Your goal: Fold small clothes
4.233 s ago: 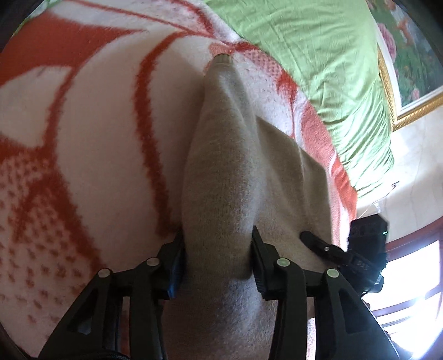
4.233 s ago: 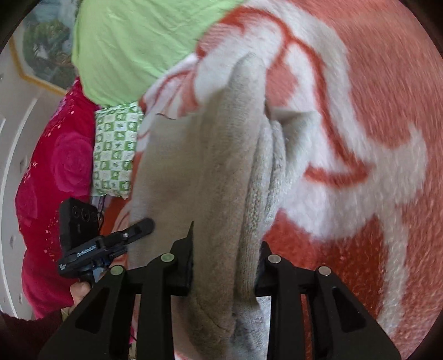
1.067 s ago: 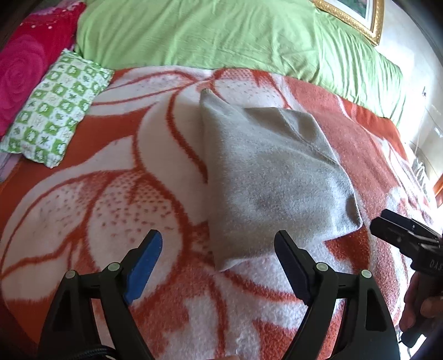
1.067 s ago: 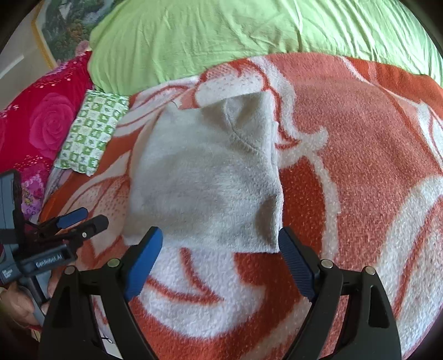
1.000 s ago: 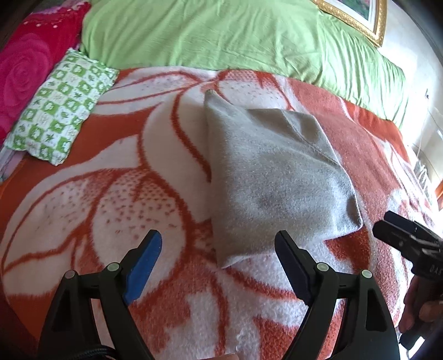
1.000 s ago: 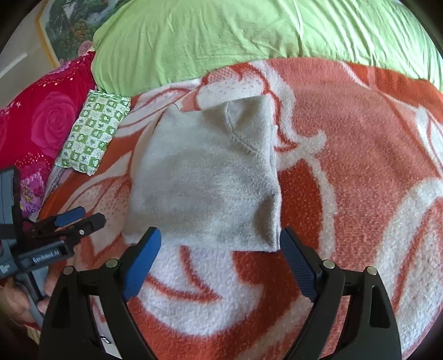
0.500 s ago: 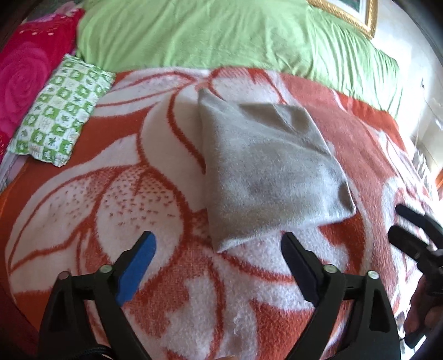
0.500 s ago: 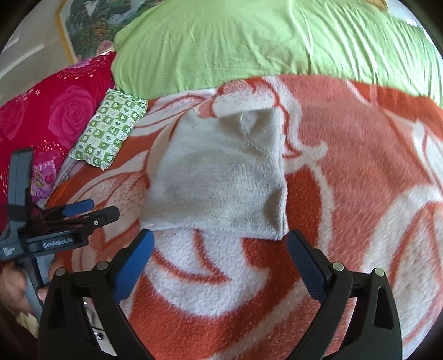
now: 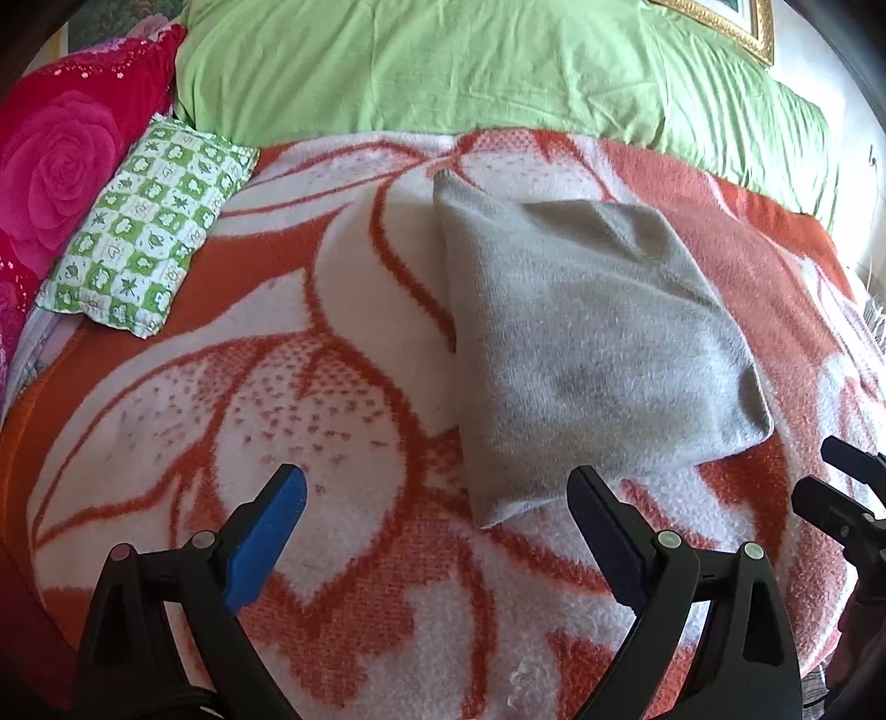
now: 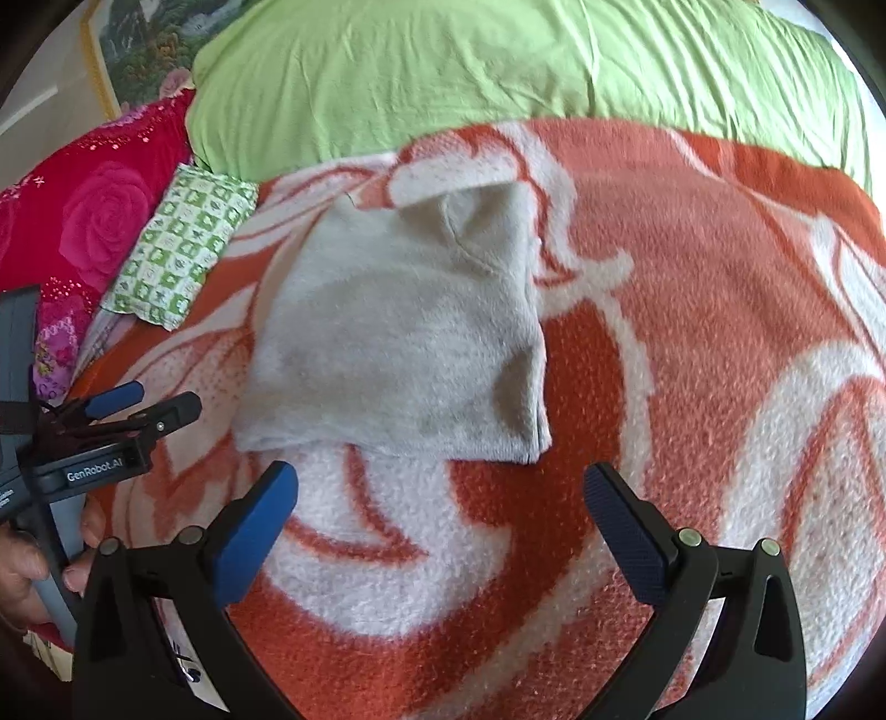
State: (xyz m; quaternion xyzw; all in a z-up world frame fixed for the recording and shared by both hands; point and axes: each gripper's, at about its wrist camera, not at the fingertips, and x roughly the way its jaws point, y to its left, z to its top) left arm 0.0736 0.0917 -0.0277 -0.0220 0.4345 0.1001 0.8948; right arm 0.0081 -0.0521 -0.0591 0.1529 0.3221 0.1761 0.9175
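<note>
A small grey knitted garment lies folded into a flat rectangle on the orange-and-white blanket; it also shows in the right wrist view. My left gripper is open and empty, held above the blanket just short of the garment's near edge. My right gripper is open and empty, also just short of the garment's near edge. The left gripper shows at the left of the right wrist view, and the right gripper's fingers show at the right edge of the left wrist view.
A green checked small pillow lies at the left on the blanket. A red rose-patterned pillow sits beyond it. A green sheet covers the far part of the bed. A framed picture hangs on the wall.
Both grippers held the garment shut 4.2 s ago; they have let go, opened, and drawn back and up. The garment now lies flat and folded.
</note>
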